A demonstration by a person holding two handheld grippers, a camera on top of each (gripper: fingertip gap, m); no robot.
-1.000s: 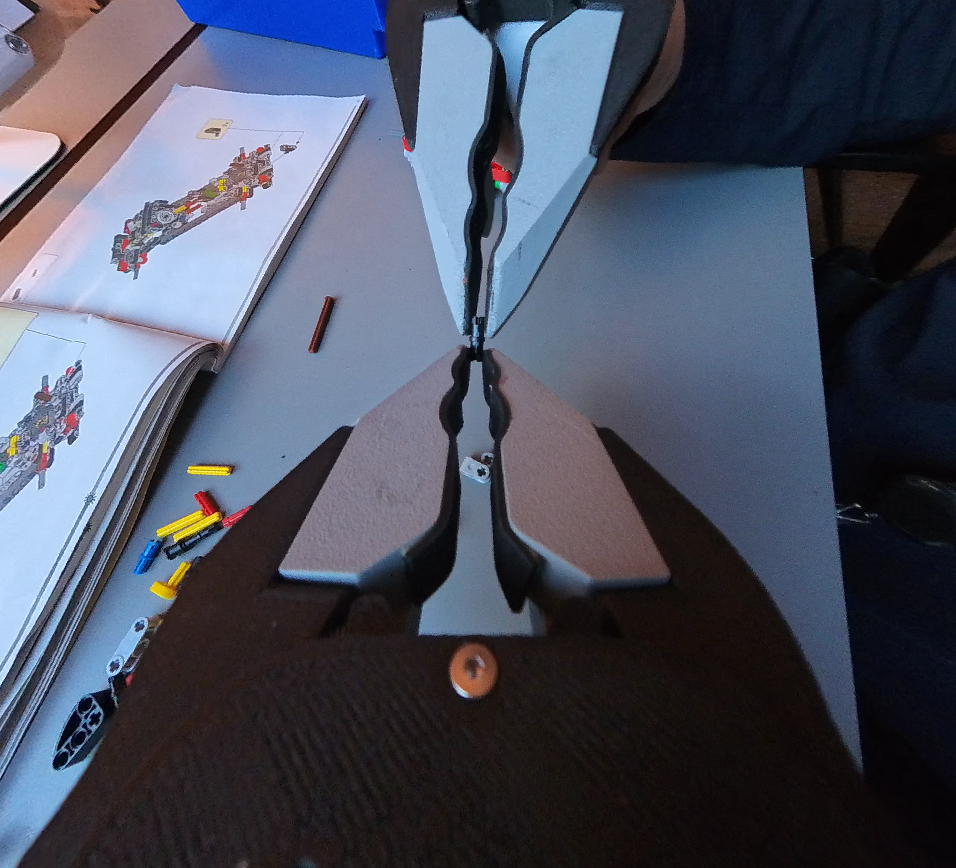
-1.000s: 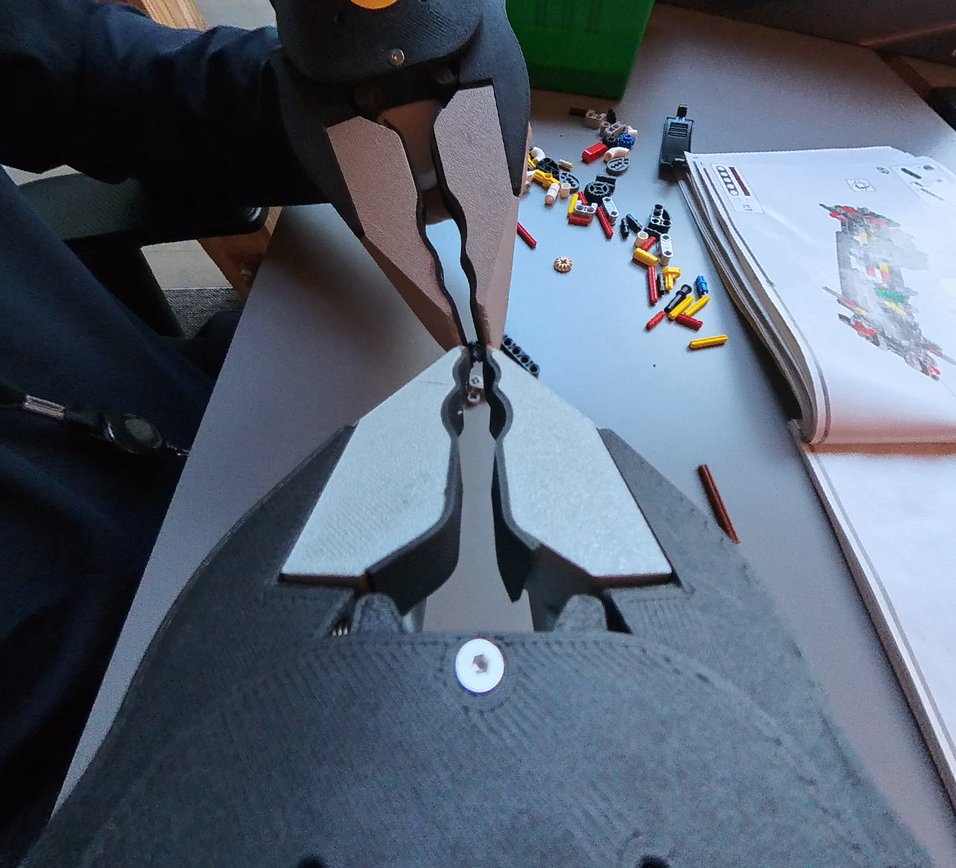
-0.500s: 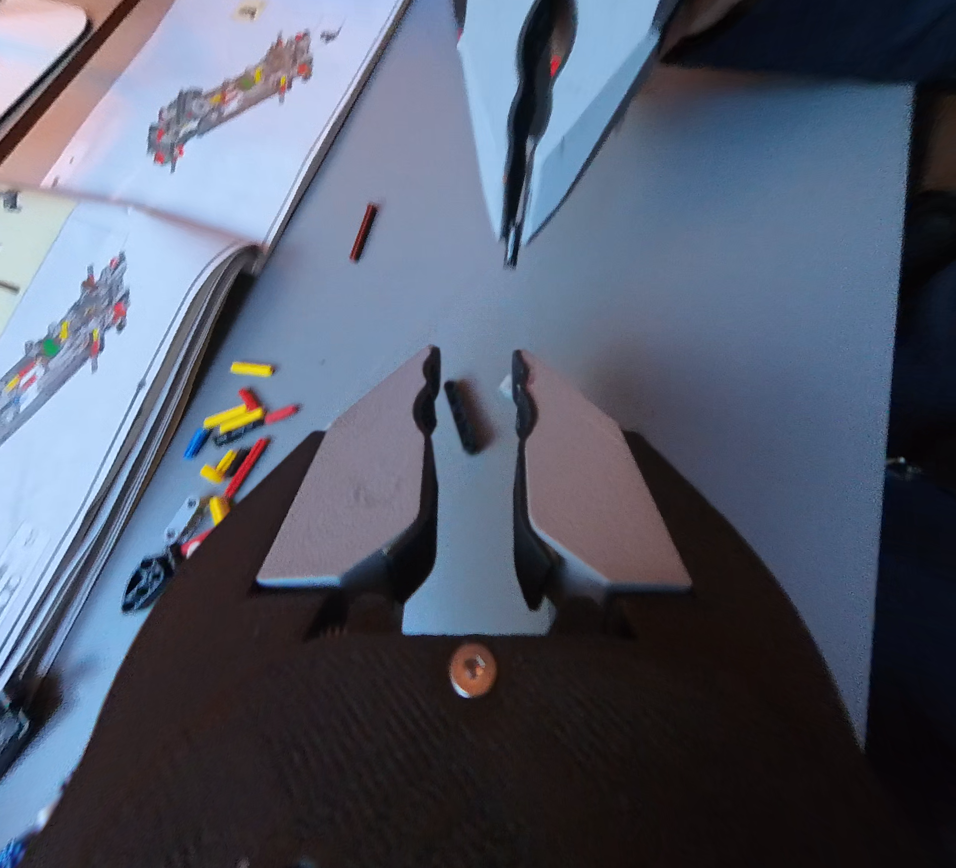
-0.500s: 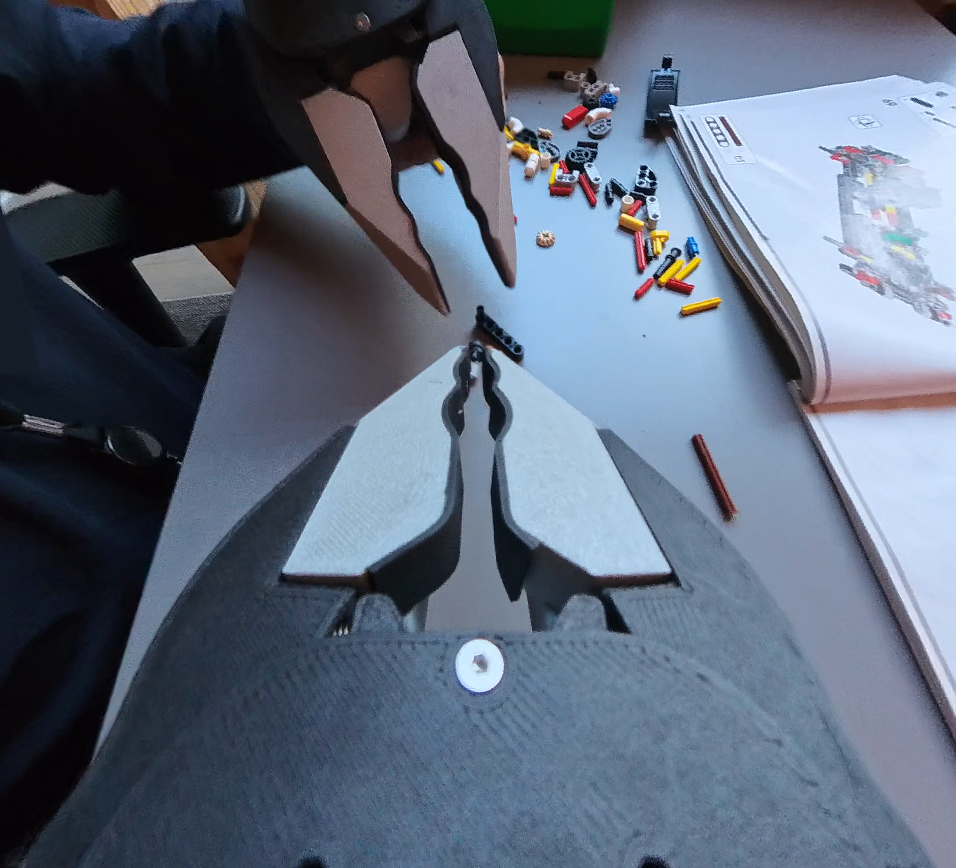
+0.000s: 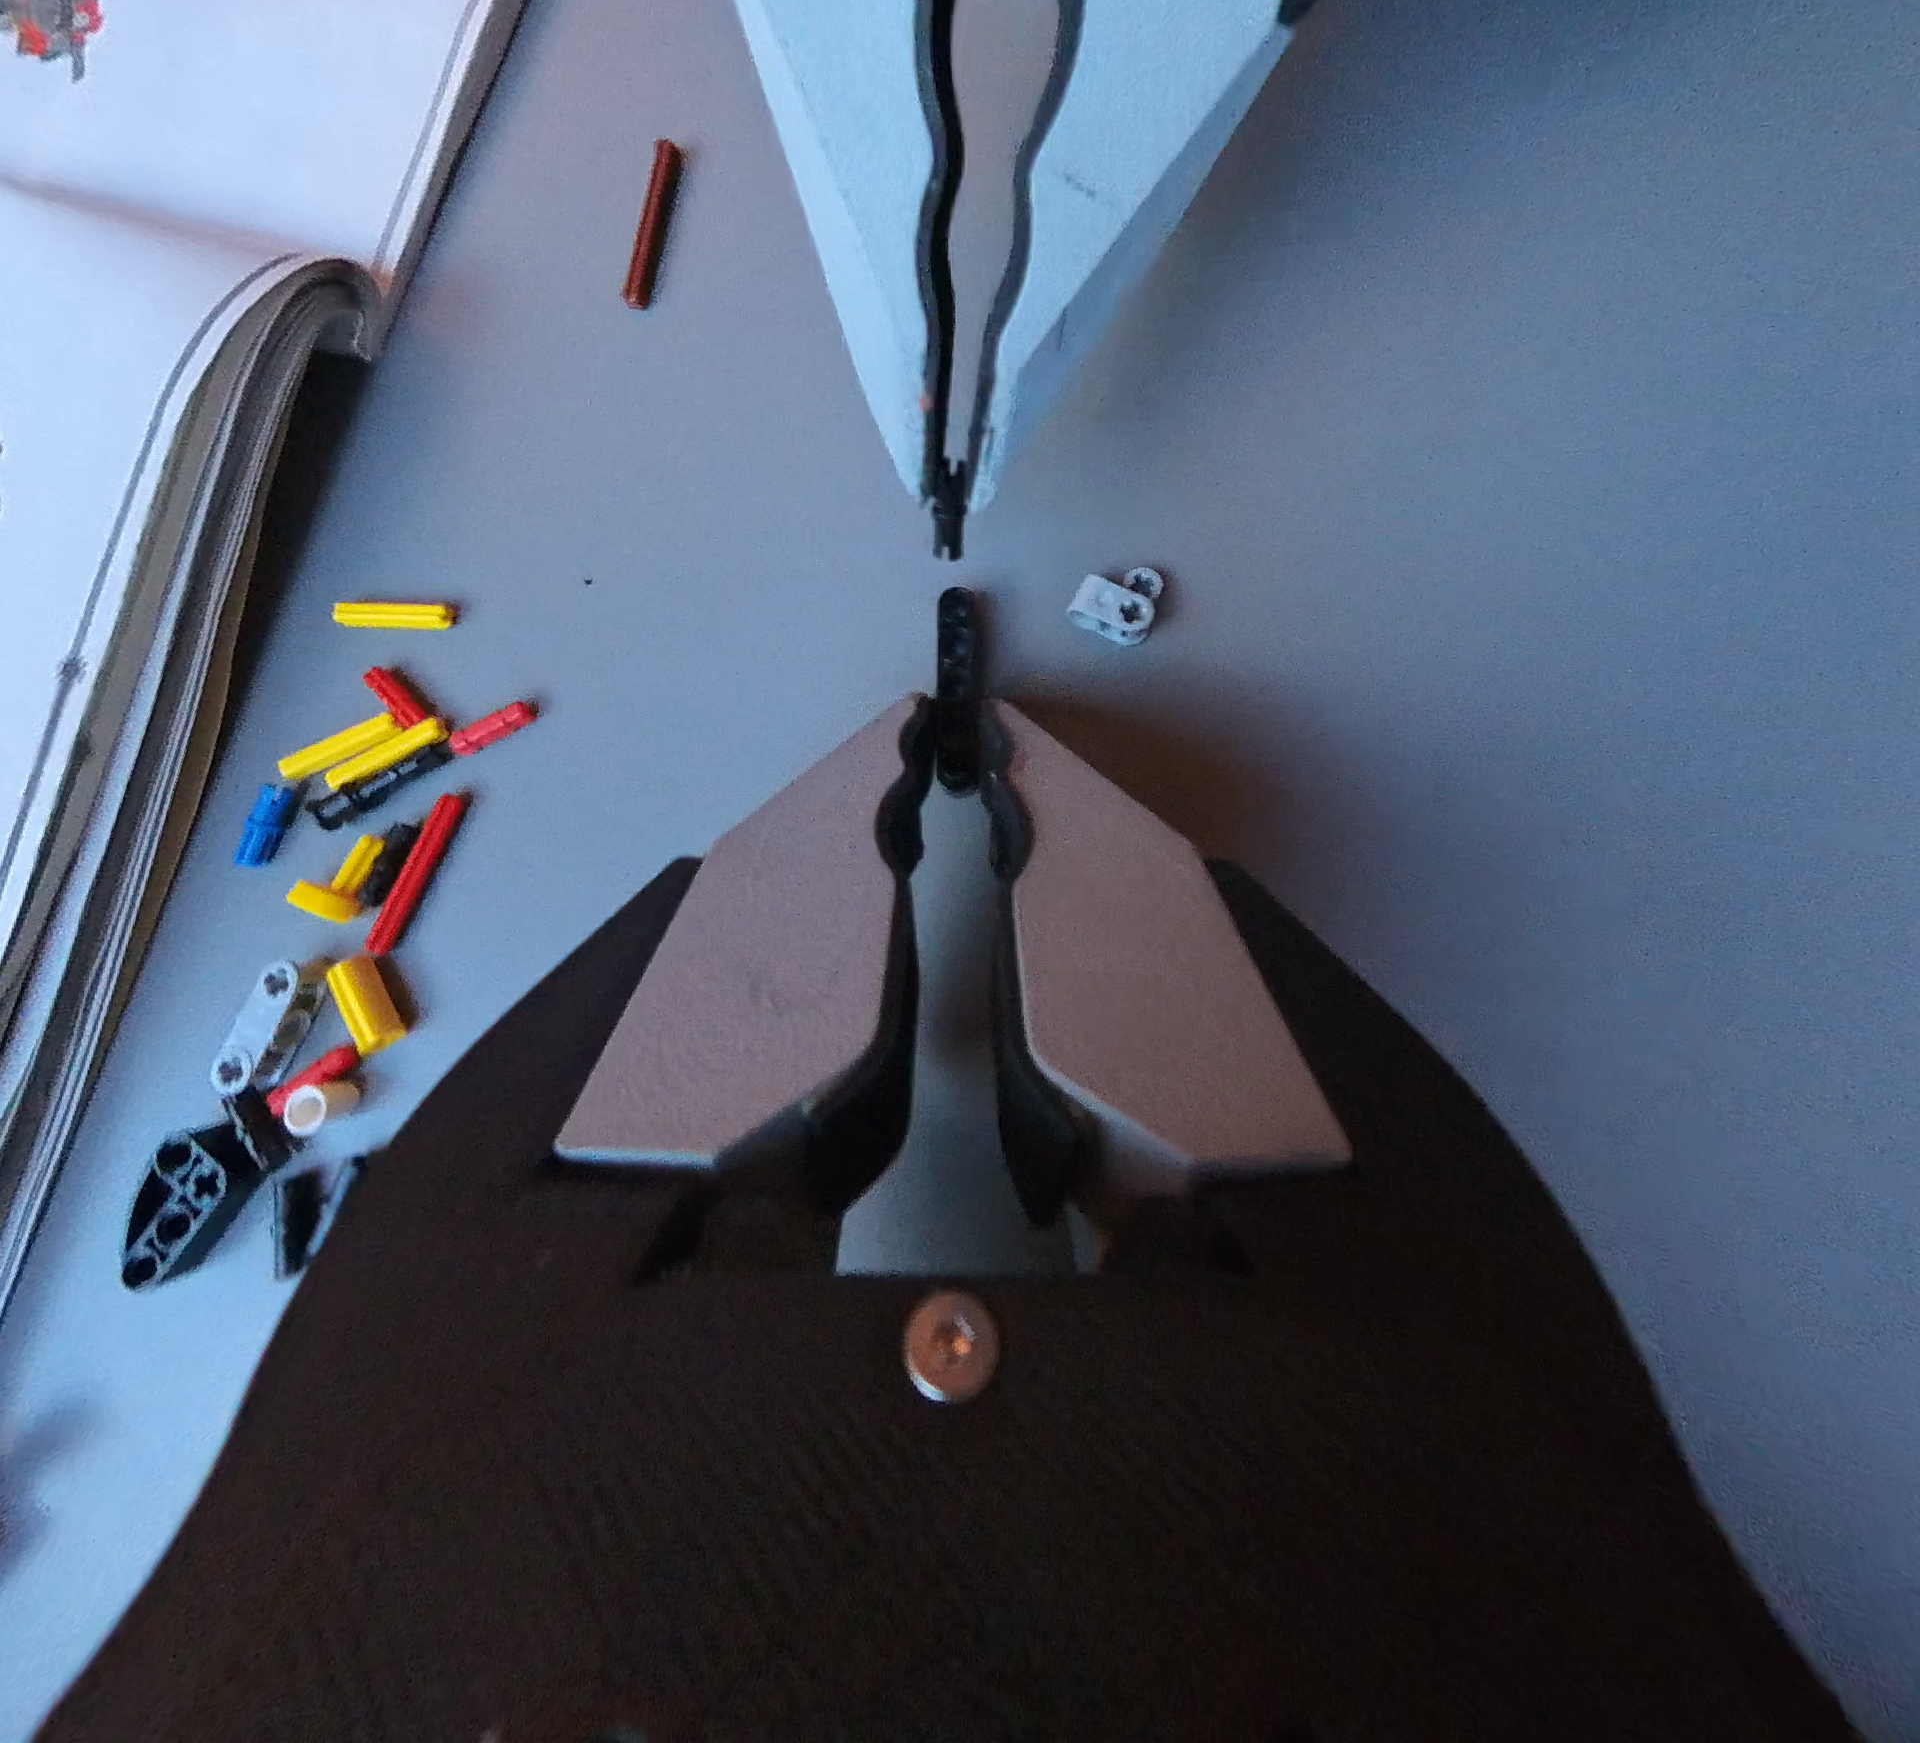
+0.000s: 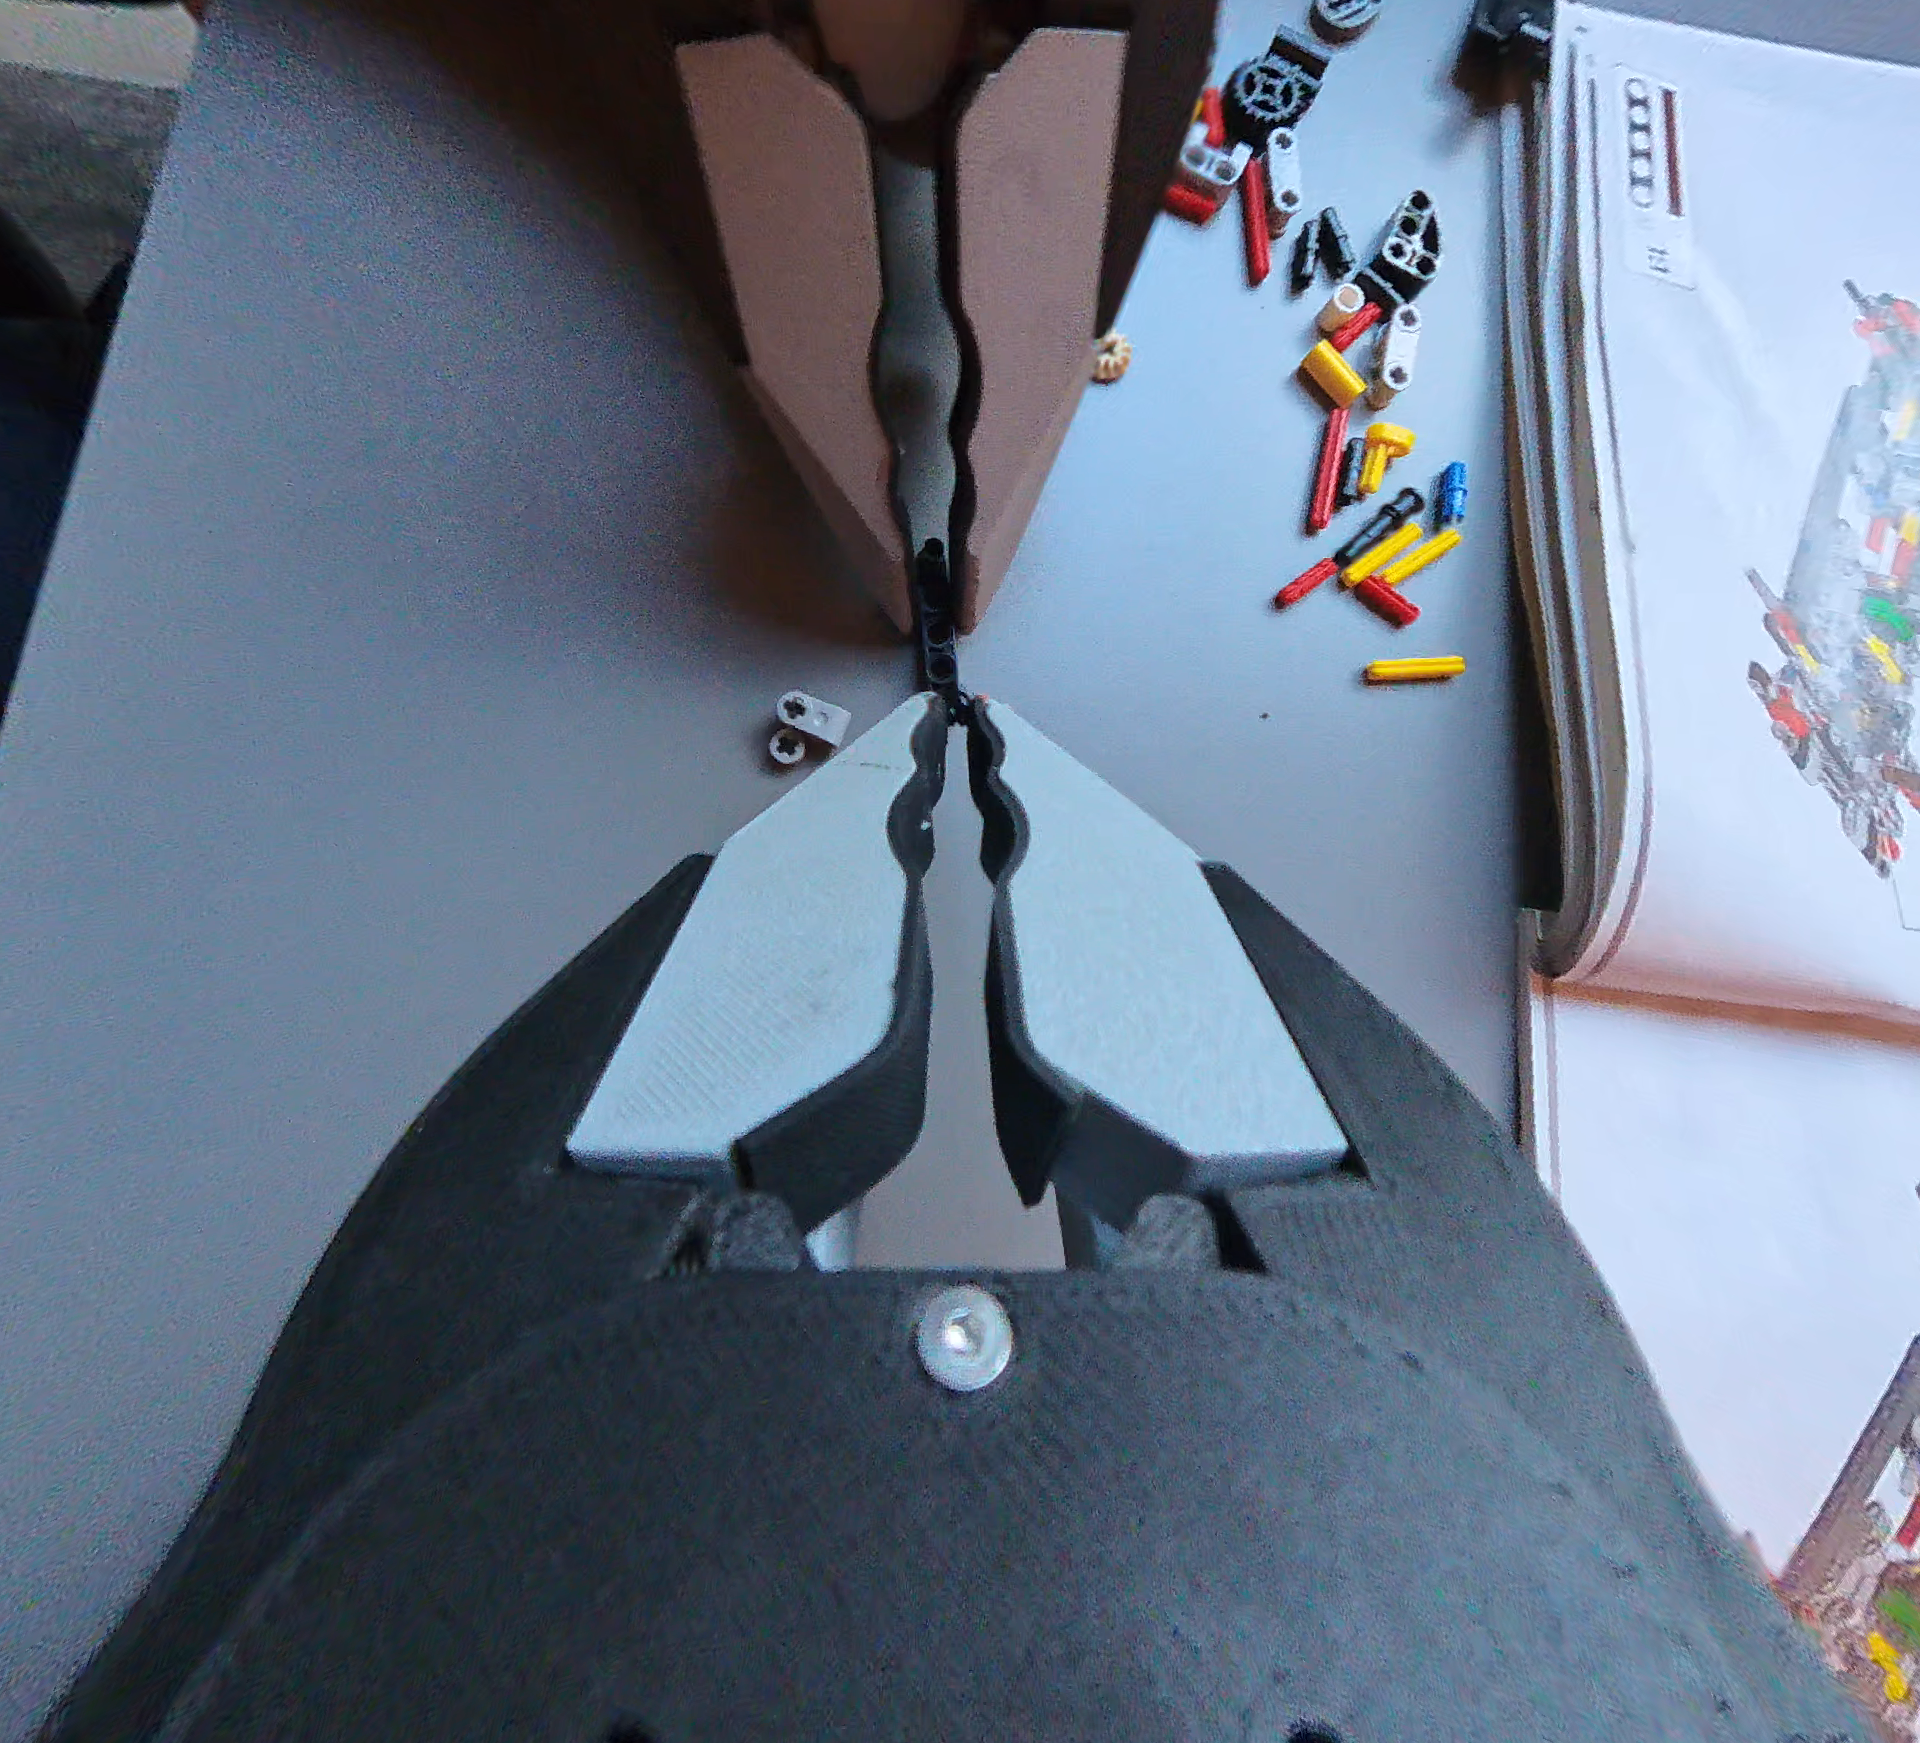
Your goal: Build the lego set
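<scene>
The left tongs, with brown fingers, are almost closed on a thin black bar with holes. Both brown tips press on its sides. Half of the bar sticks out in front and the back half is tucked in between the fingers, so that end is hard to see. I cannot tell if the bar rests on the grey table or floats just above it.

The right tongs, with pale grey fingers, point straight at the left ones. They are closed tight on a tiny black peg. Only the peg's tip pokes out and the rest is hidden between the fingers. From the left side there is a small gap between the peg and the end of the bar. From the right side the fingers cover that spot, so I cannot tell if they touch.

A small grey piece lies just beside the bar. A heap of small pieces in yellow, red, blue and black lies near an open book, which is cut off at the edge. A dark red stick lies alone. The tops of both tongs are cut off too, and the far pieces look blurry
</scene>
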